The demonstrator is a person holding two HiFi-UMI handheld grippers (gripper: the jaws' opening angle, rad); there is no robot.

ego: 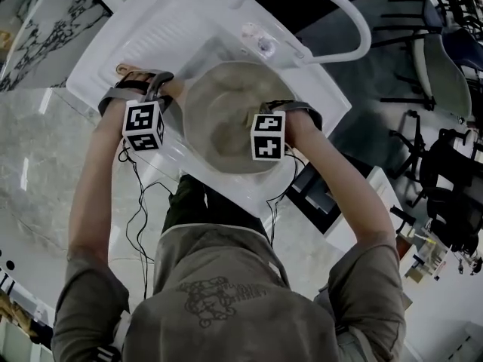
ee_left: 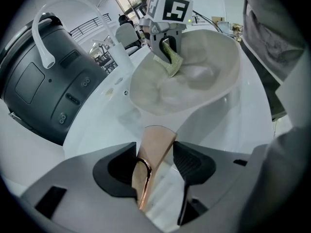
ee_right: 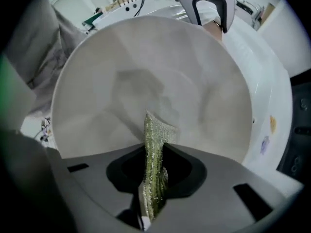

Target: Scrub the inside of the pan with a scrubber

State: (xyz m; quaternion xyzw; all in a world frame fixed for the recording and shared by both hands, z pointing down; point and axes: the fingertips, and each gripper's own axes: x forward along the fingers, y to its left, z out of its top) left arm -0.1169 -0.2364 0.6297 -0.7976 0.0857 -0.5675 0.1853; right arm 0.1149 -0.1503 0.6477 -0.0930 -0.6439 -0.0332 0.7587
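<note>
The pan (ego: 226, 119) points its handle (ee_left: 158, 137) left — your left gripper (ee_left: 156, 158) clamps it, your right gripper (ee_right: 155, 161) pinches the scrubber (ee_right: 156, 129) inside.

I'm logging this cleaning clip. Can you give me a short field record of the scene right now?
setting: white sink with faucet
pan: in the sink, pale inside
left gripper: shut on the pan's handle
right gripper: shut on a green scrubber
scrubber: inside the pan, tip at its inner wall
</note>
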